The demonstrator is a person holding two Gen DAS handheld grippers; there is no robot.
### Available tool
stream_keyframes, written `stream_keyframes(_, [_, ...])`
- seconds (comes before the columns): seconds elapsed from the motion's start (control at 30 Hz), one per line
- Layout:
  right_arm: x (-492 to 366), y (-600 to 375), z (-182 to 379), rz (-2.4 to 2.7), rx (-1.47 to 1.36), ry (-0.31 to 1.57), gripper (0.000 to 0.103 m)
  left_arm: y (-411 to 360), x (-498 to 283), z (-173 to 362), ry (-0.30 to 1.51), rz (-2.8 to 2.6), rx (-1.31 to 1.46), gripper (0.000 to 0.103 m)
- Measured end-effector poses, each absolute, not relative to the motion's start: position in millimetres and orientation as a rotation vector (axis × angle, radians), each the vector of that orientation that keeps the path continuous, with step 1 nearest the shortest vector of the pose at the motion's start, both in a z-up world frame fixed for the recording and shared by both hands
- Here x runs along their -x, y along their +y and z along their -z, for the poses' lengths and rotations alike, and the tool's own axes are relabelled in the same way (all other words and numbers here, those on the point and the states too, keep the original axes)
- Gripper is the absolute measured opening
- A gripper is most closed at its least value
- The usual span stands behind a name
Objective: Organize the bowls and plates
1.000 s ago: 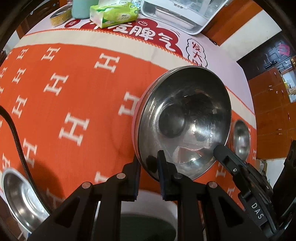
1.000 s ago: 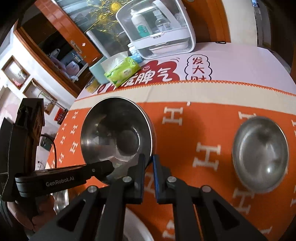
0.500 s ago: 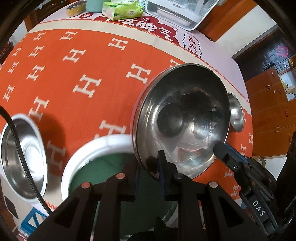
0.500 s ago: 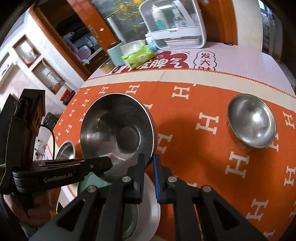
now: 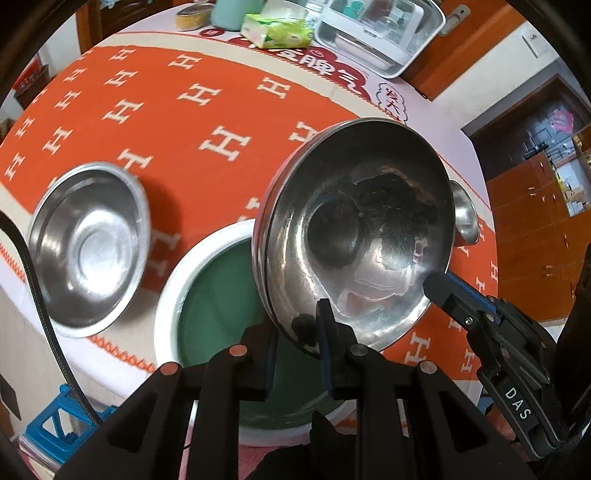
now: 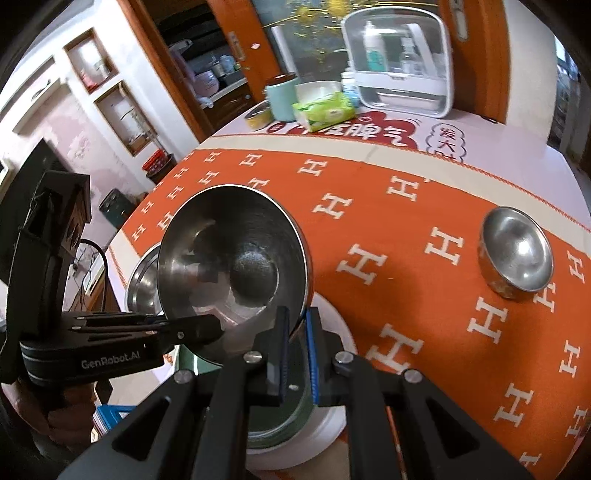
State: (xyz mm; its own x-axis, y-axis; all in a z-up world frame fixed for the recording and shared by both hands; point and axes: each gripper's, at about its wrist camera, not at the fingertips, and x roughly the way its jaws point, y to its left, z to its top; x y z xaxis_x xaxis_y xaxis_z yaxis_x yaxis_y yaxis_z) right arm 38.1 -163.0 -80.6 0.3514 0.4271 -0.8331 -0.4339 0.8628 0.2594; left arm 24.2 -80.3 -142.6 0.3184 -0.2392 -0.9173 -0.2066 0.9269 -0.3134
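Observation:
A large steel bowl (image 5: 362, 229) (image 6: 232, 258) hangs tilted in the air, held by both grippers. My left gripper (image 5: 295, 332) is shut on its near rim; my right gripper (image 6: 295, 332) is shut on the opposite rim. Below the bowl lies a white plate with a green centre (image 5: 214, 295) (image 6: 325, 424) at the table's near edge. A second steel bowl (image 5: 88, 243) (image 6: 142, 280) sits to the left of the plate. A small steel bowl (image 6: 517, 254) (image 5: 465, 218) sits far to the right.
The table has an orange cloth with white H marks (image 5: 166, 110). At the back stand a white dish rack (image 6: 402, 62), a green tissue pack (image 6: 325, 110), a teal cup (image 6: 282, 98) and a tape roll (image 5: 190, 16). A blue crate (image 5: 55, 421) is below the table edge.
Both grippers have carried the large bowl back toward the table's near edge. The plate and the left steel bowl have come fully into view beneath and beside it.

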Motion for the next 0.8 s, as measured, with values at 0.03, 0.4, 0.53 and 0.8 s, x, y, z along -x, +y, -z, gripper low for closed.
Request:
stream_keyframes(0.03, [-36.9, -159.4, 80.9, -0.563, 0.014, 1.079, 0.009, -76.2, -20.2, 142.7, 1.257, 0.016, 0.413, 0.018])
stream_keyframes(0.4, [-17.9, -101.2, 83.4, -0.646, 0.110, 1.084, 0.009, -25.3, 14.2, 144.3, 1.260, -0.041, 0.455, 0.018])
stream_keyframes(0.53, [-14.5, -79.3, 85.3, -0.672, 0.137, 1.087, 0.010, -2.6, 21.8, 147.1, 1.268, -0.057, 0.481, 0.019])
stream_keyframes(0.8, [-14.4, -35.8, 92.1, -0.698, 0.178, 1.103, 0.011, 41.5, 26.7, 152.7, 1.293, -0.080, 0.503, 0.019])
